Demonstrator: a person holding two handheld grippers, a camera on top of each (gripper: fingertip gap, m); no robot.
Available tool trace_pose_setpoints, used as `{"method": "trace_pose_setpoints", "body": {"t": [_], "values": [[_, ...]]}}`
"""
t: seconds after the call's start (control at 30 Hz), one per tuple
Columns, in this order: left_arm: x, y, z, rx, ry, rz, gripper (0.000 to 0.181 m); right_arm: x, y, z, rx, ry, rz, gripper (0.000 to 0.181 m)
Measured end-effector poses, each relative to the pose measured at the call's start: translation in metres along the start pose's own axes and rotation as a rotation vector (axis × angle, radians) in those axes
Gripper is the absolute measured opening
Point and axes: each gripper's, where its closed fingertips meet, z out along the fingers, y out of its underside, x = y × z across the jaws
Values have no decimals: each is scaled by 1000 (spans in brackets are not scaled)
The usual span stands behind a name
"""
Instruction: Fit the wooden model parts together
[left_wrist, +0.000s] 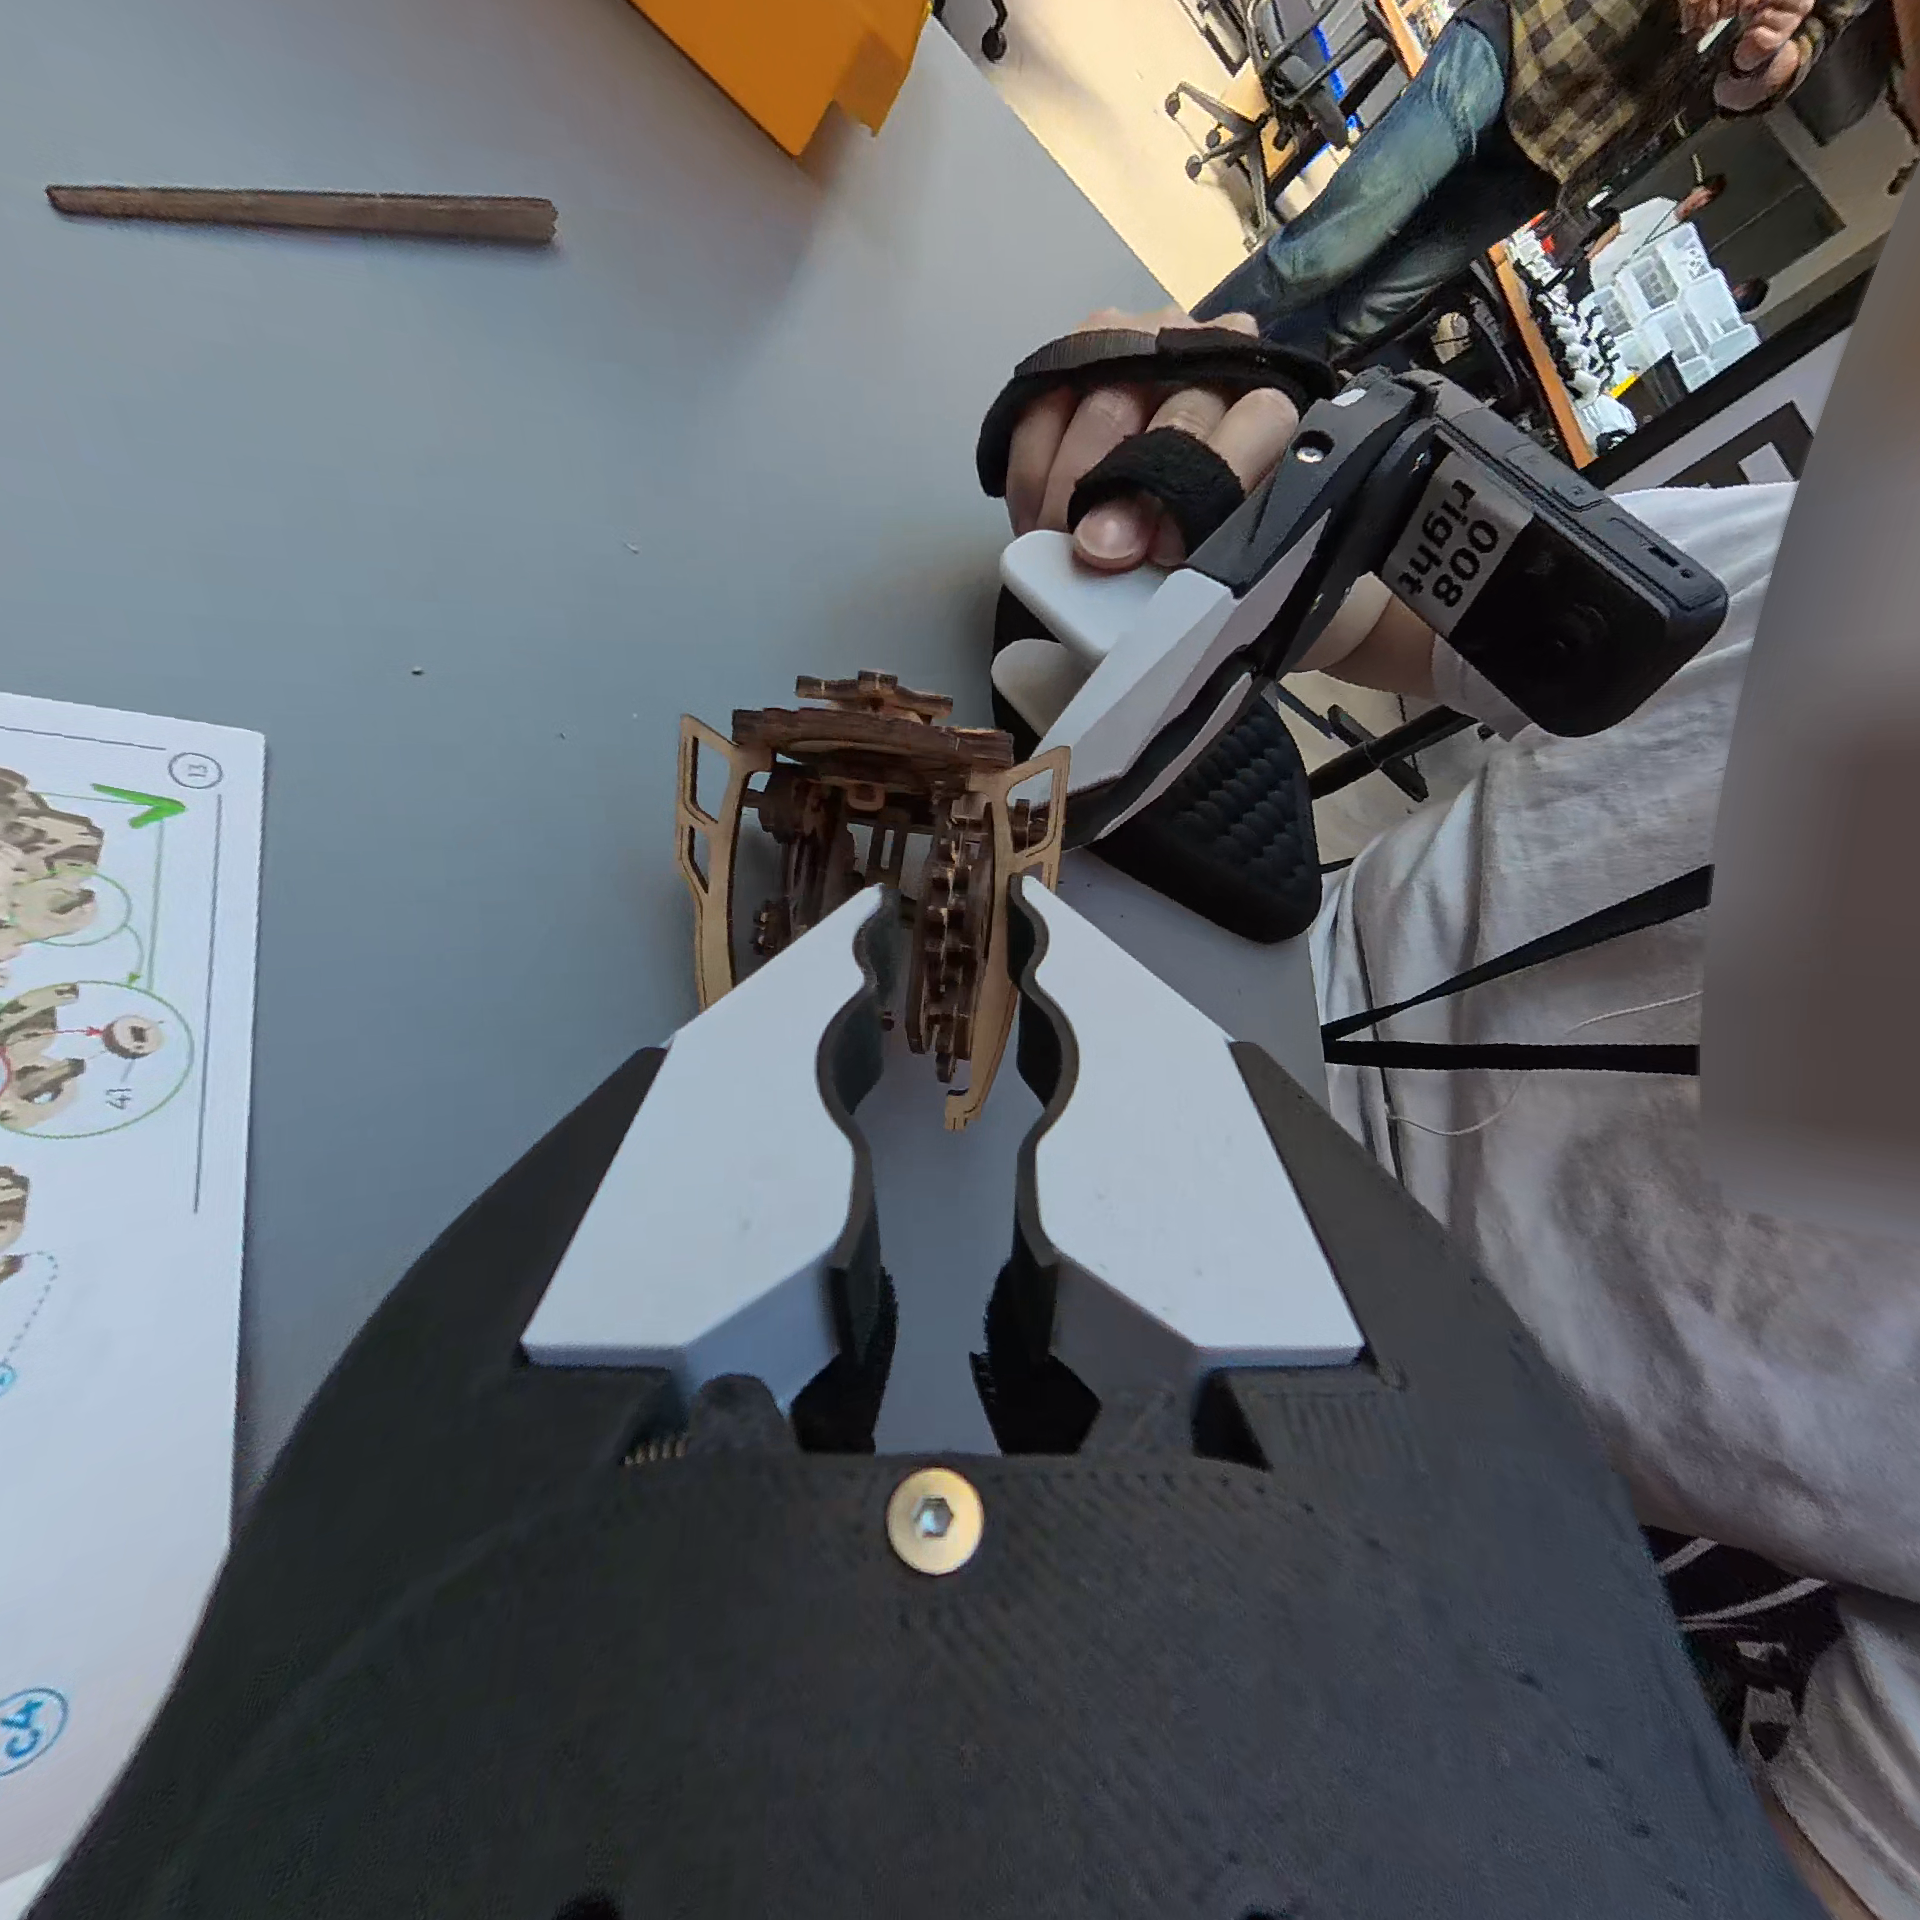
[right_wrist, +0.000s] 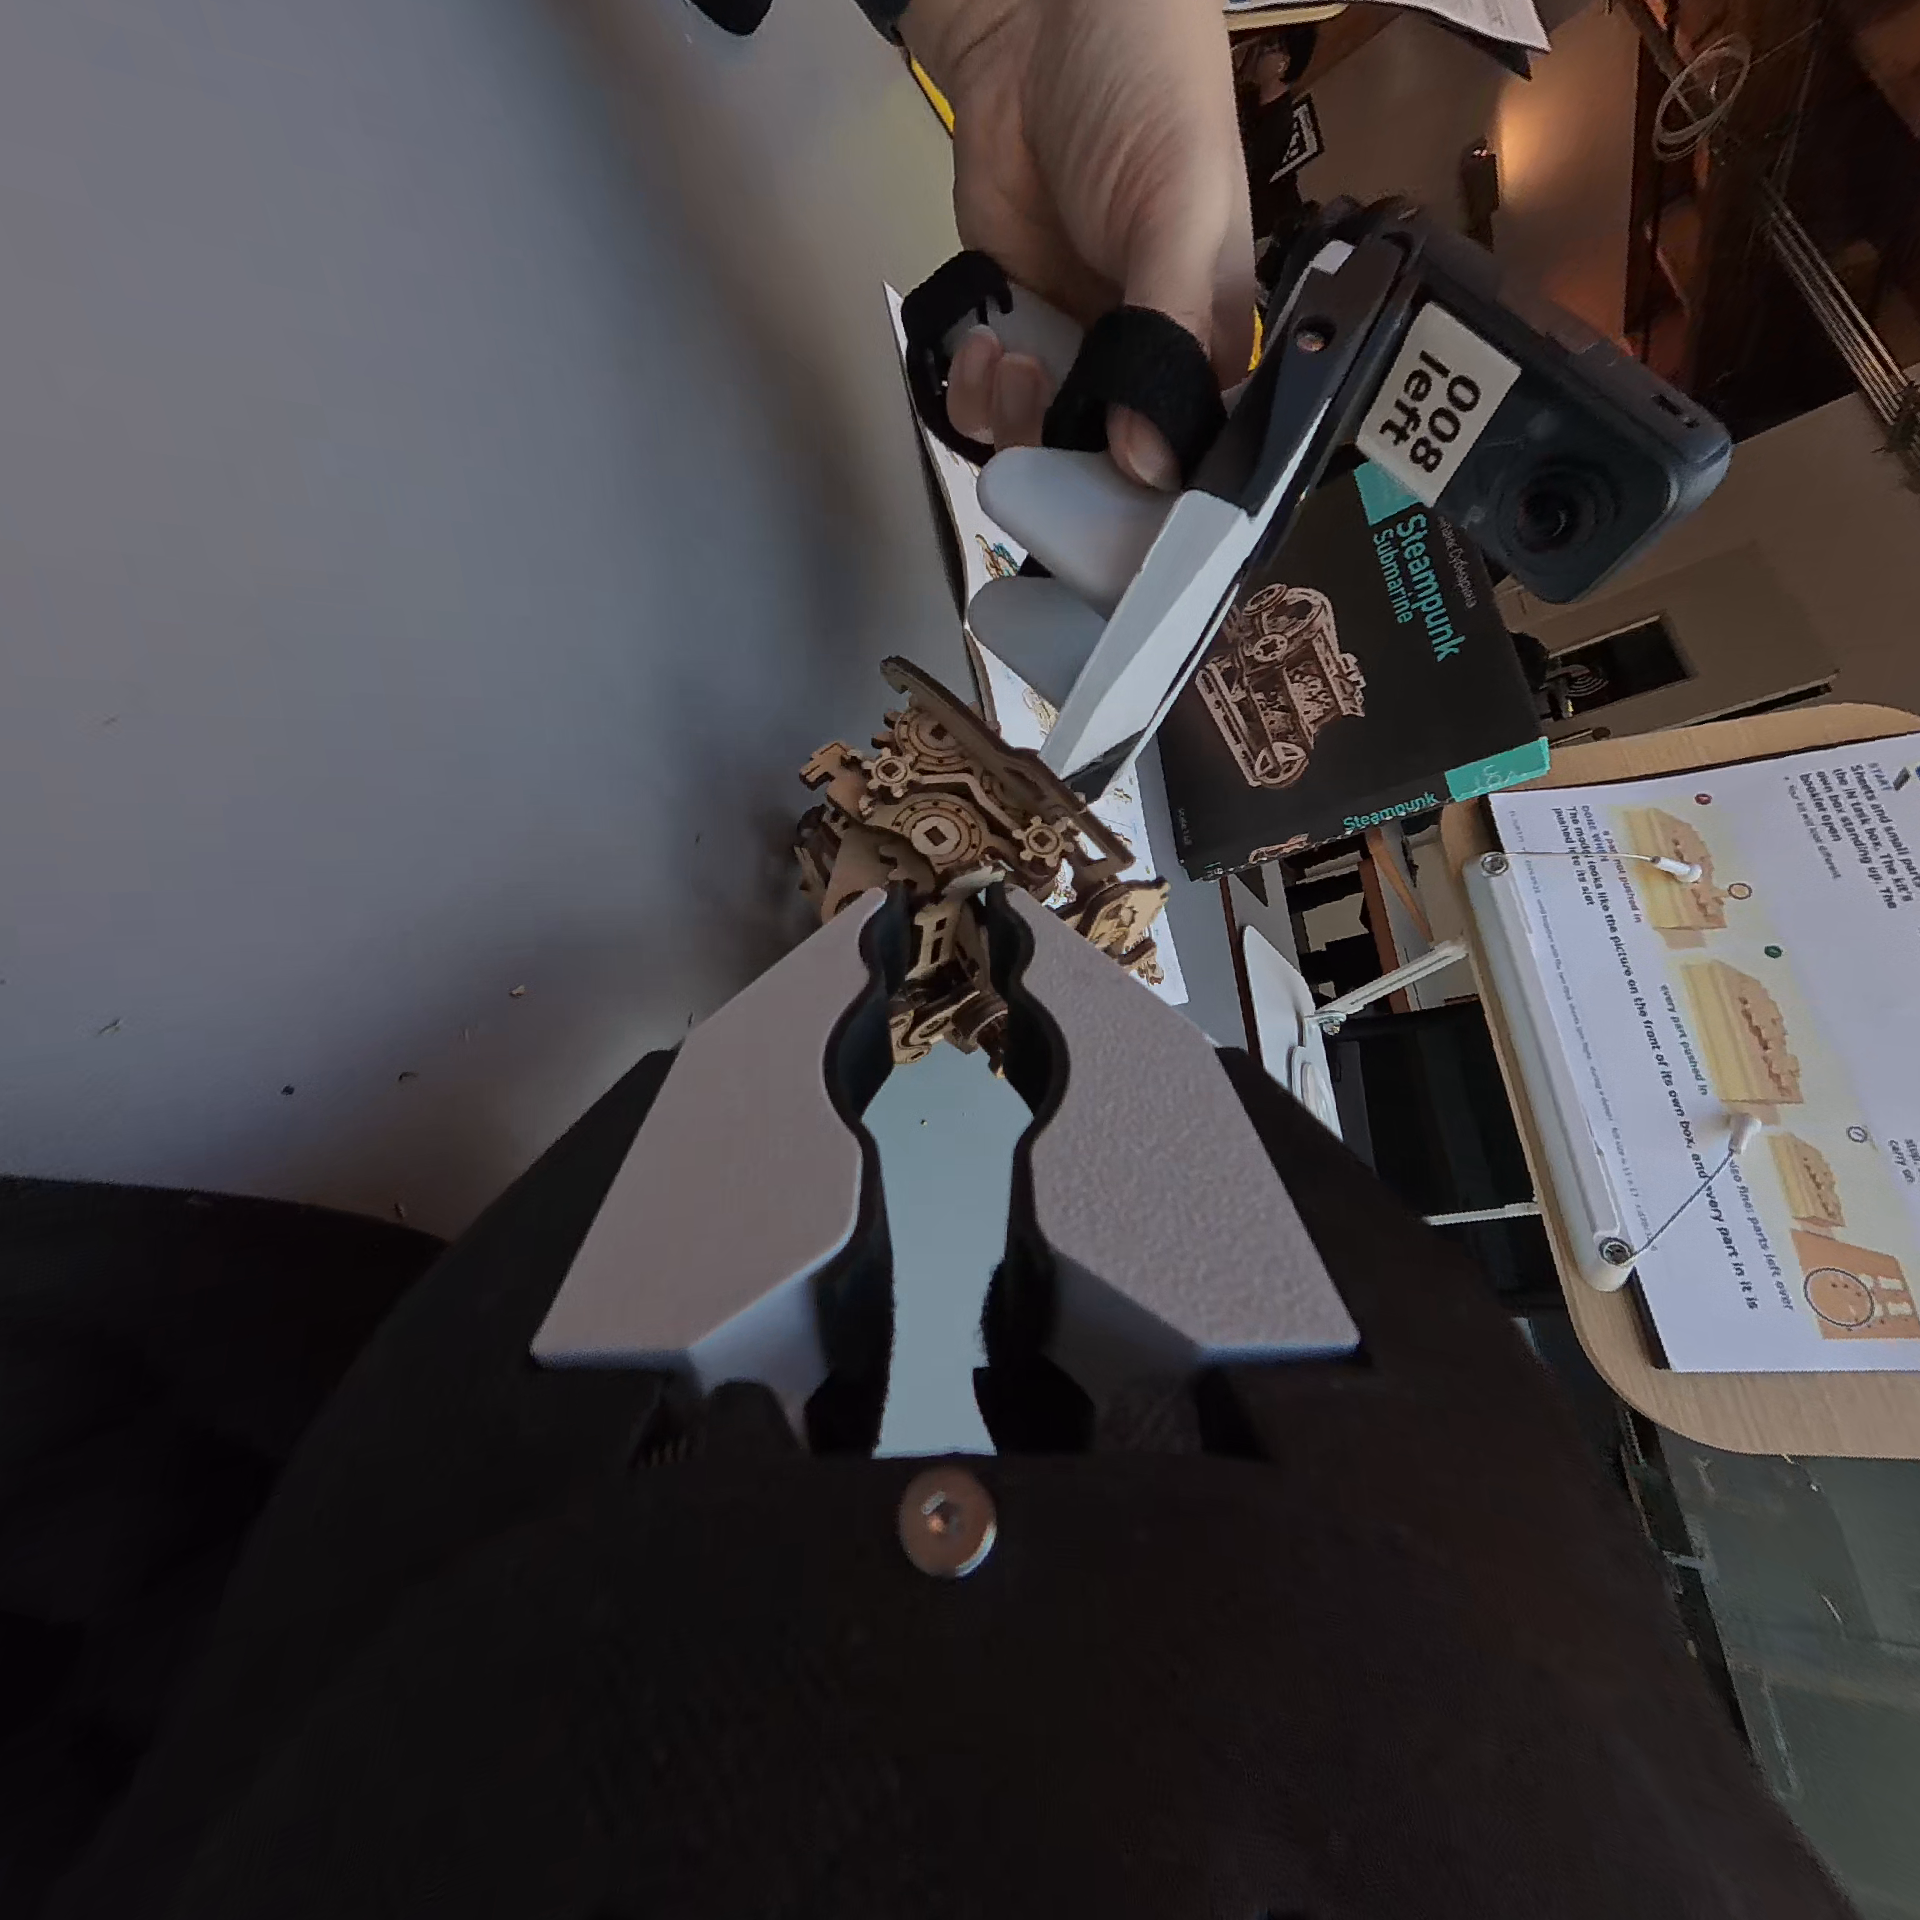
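A small wooden model (left_wrist: 862, 821) of gears and laser-cut plates is held just above the grey table (left_wrist: 416, 468). My left gripper (left_wrist: 951, 909) is shut on its gear section and side plate. My right gripper's tip (left_wrist: 1055, 784) meets the model's upper right corner there. In the right wrist view the model (right_wrist: 935, 821) shows its decorated gear face, and my right gripper (right_wrist: 940, 904) is shut on a lower part of it. The left gripper's tip (right_wrist: 1075, 764) touches the model's top plate. Both grippers are held by hands with black finger straps.
A dark wooden stick (left_wrist: 301, 213) lies far back on the table. An instruction sheet (left_wrist: 114, 1039) is at the left and a yellow box (left_wrist: 790, 62) at the back. A black kit box (right_wrist: 1351, 675) and a board with a printed sheet (right_wrist: 1714, 1039) stand right. Left and right tips are no more than a few centimetres apart. The dark wooden stick (left_wrist: 301, 213) is about equally far from each gripper, around 20 cm.
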Motion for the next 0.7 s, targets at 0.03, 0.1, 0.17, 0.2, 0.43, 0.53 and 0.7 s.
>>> {"method": "trace_pose_setpoints", "body": {"t": [0.03, 0.1, 0.17, 0.2, 0.43, 0.53, 0.7], "values": [[2, 0, 1, 1, 18, 1, 15, 0, 0, 0, 6, -2, -9, 14], [5, 0, 2, 13, 42, 1, 13, 0, 4, 0, -4, -2, -9, 14], [3, -1, 2, 35, 32, -8, 11, 5, 10, 1, -23, 21, 5, 15], [0, -2, 2, 60, 9, -9, 10, 8, 11, 1, -27, 37, 18, 15], [-11, -9, -8, 277, -74, -110, 11, 27, 22, 4, -71, 91, 301, 21], [-11, -11, -9, 340, -81, -155, 10, 34, 22, 5, -92, 129, 375, 20], [-10, -14, -8, 409, -113, -193, 10, 32, 21, 6, -119, 137, 383, 2]]}}
